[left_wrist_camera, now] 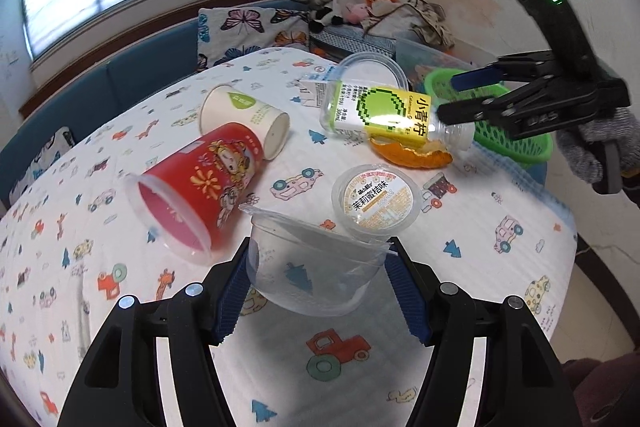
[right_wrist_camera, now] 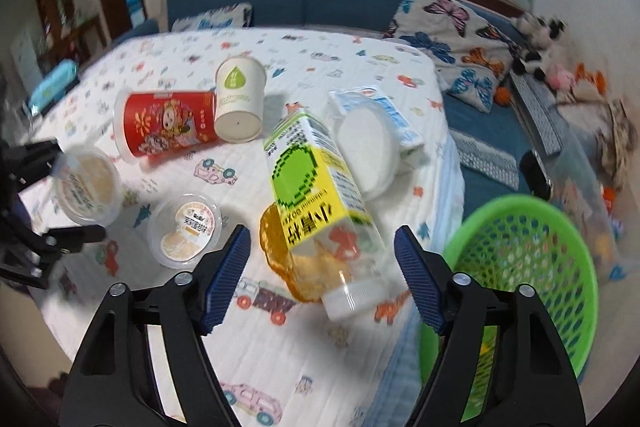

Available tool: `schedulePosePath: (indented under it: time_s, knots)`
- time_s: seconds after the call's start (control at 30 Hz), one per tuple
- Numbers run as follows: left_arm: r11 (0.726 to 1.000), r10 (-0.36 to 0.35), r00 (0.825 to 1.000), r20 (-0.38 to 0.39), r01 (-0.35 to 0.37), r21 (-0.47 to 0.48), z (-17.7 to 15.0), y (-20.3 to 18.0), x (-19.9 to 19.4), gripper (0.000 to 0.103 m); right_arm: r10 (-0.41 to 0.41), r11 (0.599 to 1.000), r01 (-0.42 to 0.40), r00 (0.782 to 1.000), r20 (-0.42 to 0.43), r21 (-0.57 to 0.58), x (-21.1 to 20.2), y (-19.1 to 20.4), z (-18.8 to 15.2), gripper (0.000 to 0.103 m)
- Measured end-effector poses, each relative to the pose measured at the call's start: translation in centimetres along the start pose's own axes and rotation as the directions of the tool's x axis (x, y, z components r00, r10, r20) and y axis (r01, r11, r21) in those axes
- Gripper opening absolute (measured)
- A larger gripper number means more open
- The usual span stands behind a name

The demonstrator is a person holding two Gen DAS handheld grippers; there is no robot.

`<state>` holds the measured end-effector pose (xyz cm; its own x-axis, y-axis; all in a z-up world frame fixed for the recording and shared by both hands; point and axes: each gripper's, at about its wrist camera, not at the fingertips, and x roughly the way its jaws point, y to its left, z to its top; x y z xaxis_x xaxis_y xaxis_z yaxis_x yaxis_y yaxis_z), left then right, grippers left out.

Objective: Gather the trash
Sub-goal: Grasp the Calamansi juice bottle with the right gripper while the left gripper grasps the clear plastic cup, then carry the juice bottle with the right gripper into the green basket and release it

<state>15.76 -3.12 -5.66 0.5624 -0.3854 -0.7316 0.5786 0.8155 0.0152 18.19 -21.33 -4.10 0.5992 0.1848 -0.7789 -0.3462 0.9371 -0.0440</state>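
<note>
My left gripper (left_wrist_camera: 320,243) is shut on a clear plastic cup (left_wrist_camera: 312,279) with a peeled film lid, held above the patterned tablecloth (left_wrist_camera: 340,379). From the right wrist view the same cup (right_wrist_camera: 90,183) sits between the left gripper's (right_wrist_camera: 78,191) black fingers. My right gripper (right_wrist_camera: 322,231) stands open around a yellow-green labelled bottle (right_wrist_camera: 316,187) that lies on an orange peel (right_wrist_camera: 280,247); the pads do not touch it. In the left wrist view the right gripper (left_wrist_camera: 456,95) is at the cap end of the bottle (left_wrist_camera: 384,115).
On the cloth lie a red cup (left_wrist_camera: 200,183), a white paper cup (left_wrist_camera: 248,115), a sealed jelly cup (left_wrist_camera: 376,203), a round plastic lid (right_wrist_camera: 368,147) and a milk carton (right_wrist_camera: 396,119). A green basket (right_wrist_camera: 528,255) stands off the table's right edge. A sofa with cushions lies behind.
</note>
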Motion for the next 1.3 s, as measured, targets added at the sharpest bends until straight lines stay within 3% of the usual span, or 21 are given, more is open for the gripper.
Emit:
schedulePosePath:
  time_s: [0.27,0.7,1.07,1.3]
  knots:
    - [0.999,-0.001,1.000,0.002,0.001,-0.038,-0.9,0.7,-0.4,0.063,-0.065,0.990,0.054,0.995,-0.080,-0.134,4.0,1.5,1.7,0.059]
    - [0.998,-0.027,0.999,0.018,0.028,-0.051,-1.3,0.8,-0.9,0.063,-0.160,0.953,0.115,0.977,-0.144,-0.280,6.9,2.6,2.1,0.062]
    - [0.997,-0.035,0.999,0.013,0.036,-0.067,-1.5,0.9,-0.6,0.063,-0.162,0.946,0.107,0.974,-0.159,-0.305,8.6,2.3,2.3,0.062]
    - [0.995,-0.038,0.999,0.027,0.041,-0.086,-1.1,0.8,-0.8,0.063,-0.120,0.965,0.085,0.985,-0.126,-0.248,6.9,2.0,2.0,0.061]
